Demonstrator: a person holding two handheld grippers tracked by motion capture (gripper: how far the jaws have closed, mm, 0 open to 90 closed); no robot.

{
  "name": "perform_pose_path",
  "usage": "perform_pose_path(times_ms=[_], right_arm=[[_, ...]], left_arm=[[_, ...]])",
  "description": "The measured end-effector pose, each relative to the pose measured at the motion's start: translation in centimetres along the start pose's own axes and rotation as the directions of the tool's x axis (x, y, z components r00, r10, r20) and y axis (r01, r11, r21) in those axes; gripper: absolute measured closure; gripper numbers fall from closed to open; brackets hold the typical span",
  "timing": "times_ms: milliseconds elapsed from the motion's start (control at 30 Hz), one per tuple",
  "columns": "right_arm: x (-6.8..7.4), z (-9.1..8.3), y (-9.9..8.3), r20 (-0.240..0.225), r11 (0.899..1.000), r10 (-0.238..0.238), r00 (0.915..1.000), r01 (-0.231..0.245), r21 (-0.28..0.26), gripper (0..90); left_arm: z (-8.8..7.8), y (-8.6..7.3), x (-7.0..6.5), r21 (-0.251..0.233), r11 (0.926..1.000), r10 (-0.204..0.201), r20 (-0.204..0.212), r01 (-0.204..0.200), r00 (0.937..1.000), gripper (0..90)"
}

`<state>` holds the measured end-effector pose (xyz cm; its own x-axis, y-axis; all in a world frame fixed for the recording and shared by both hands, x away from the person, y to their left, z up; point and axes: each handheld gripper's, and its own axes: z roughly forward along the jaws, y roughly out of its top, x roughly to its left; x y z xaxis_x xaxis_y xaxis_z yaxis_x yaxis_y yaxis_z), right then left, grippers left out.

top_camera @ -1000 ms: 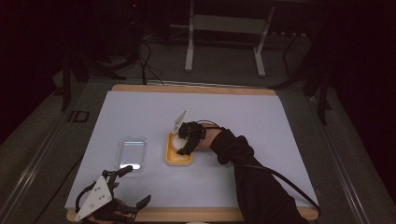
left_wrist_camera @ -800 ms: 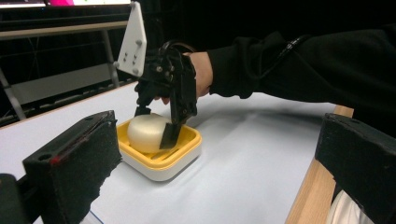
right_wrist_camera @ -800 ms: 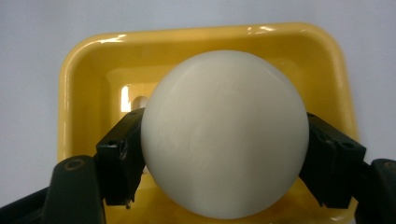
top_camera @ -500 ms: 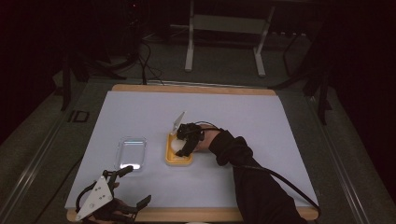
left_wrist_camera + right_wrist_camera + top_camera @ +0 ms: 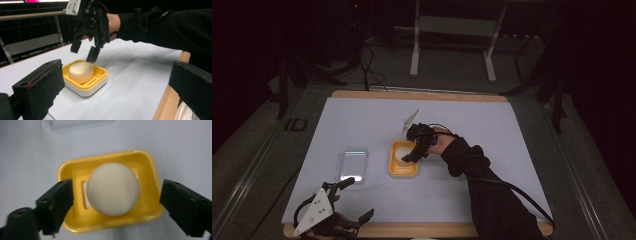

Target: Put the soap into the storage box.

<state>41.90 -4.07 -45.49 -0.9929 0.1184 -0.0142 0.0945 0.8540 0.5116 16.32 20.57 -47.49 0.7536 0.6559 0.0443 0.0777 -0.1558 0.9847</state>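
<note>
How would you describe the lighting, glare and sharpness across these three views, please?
High view: dark room, the white table sheet lit, glare on the clear plastic lid. Left gripper view: the round cream soap in the yellow soap dish is sharp, its own near jaws soft. Right gripper view: the soap is slightly soft and evenly lit, the black jaws blurred.

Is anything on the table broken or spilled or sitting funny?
Nothing stands out. The round cream-white soap sits neatly in the yellow plastic soap dish, which lies flat on the white table cover. The clear plastic lid lies flat beside it. The right gripper hovers open over the soap, not touching it.
</note>
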Motion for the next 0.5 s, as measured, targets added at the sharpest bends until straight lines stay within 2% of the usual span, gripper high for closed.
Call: perform_pose_path(times_ms=[33, 100, 300, 500], right_arm=[[0.0, -0.3, -0.1, 0.011, 1.0, 0.024, 0.9997, -0.024, -0.001, 10.8], [-0.3, -0.8, -0.4, -0.007, 0.997, 0.071, 0.9974, -0.071, -0.023, 11.5], [-0.1, -2.2, -1.4, 0.05, 0.996, 0.089, 0.9948, -0.088, -0.035, 12.6], [-0.1, -3.7, -2.9, 0.095, 0.989, 0.144, 0.9851, -0.139, -0.057, 13.8]], left_arm=[[0.0, 0.0, 0.0, 0.001, 1.0, 0.0, 0.001, 0.0, 1.0, 0.1], [0.0, 0.0, 0.0, 0.003, 1.0, 0.0, 0.002, 0.0, 1.0, 0.1], [0.1, 0.0, -0.1, 0.007, 1.0, 0.002, 0.004, -0.002, 1.0, 0.1], [0.2, 0.0, 0.0, 0.01, 0.9999, 0.005, 0.006, -0.005, 1.0, 0.1]])
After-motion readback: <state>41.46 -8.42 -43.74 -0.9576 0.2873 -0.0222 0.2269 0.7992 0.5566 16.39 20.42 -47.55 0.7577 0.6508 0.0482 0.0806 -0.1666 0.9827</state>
